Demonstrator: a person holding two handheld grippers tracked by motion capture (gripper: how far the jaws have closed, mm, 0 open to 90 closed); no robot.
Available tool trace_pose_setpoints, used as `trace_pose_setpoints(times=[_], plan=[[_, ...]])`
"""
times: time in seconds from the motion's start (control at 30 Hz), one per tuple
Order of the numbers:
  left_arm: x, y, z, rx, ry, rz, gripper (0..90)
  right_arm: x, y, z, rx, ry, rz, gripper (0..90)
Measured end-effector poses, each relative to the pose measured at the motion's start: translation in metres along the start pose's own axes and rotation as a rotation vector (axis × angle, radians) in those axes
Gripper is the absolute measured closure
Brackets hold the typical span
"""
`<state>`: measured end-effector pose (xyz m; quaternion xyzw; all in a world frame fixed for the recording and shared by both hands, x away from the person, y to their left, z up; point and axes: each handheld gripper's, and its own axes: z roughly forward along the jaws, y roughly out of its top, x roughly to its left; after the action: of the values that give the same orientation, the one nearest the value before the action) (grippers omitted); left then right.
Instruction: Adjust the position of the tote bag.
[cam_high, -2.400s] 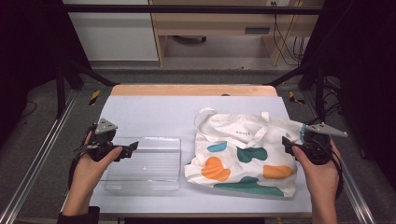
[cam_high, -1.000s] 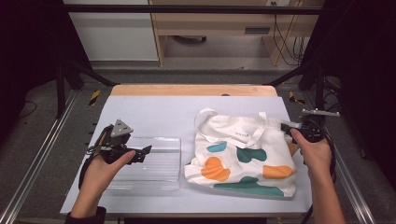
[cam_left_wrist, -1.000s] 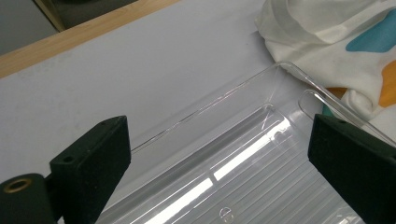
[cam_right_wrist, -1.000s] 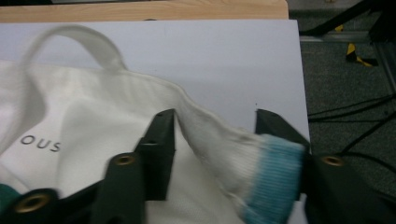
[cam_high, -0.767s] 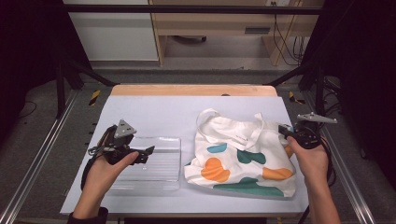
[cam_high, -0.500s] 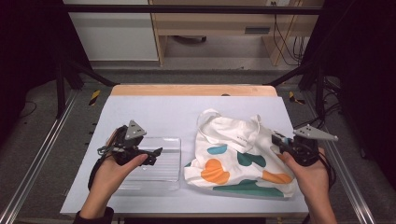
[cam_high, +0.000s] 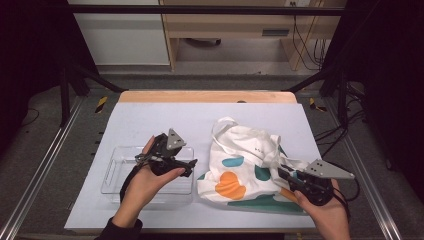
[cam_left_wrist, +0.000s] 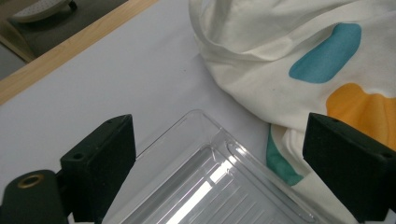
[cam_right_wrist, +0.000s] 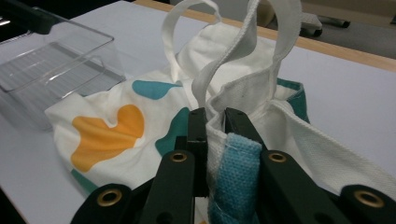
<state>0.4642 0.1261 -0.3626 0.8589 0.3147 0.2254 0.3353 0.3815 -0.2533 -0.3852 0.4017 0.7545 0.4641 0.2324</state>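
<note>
A white tote bag (cam_high: 245, 165) with teal and orange blotches lies rumpled on the right half of the table, its handles (cam_right_wrist: 187, 28) standing up in loops. My right gripper (cam_high: 284, 173) is shut on the bag's right edge; its jaws have just been closing, and white and teal cloth is pinched between them (cam_right_wrist: 215, 114). A clear plastic tray (cam_high: 120, 172) lies to the left of the bag. My left gripper (cam_high: 191, 166) hovers open over the tray's right end and points at the bag (cam_left_wrist: 289, 42). Its jaws (cam_left_wrist: 224, 140) have just closed a little, gripping nothing.
The white table top (cam_high: 165, 120) ends in a wooden strip (cam_high: 205, 96) at the far side. Metal frame rails (cam_high: 45, 170) run along both sides. Cabinets and cables stand on the floor beyond the table.
My left gripper has moved right across the tray toward the bag. My right gripper has come toward the table's near edge, shutting on the bag's right edge and bunching it up.
</note>
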Motion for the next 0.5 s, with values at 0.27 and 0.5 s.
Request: trace_pose_setpoints(times=[0.27,0.5], plan=[[-0.018,0.031,0.013,-0.048,-0.029,0.072,17.1,0.010,-0.005,-0.006,-0.003,0.047,-0.019,80.9],[-0.032,0.063,0.034,-0.058,-0.053,0.121,19.2,0.023,-0.007,-0.014,-0.013,0.099,-0.047,80.9]])
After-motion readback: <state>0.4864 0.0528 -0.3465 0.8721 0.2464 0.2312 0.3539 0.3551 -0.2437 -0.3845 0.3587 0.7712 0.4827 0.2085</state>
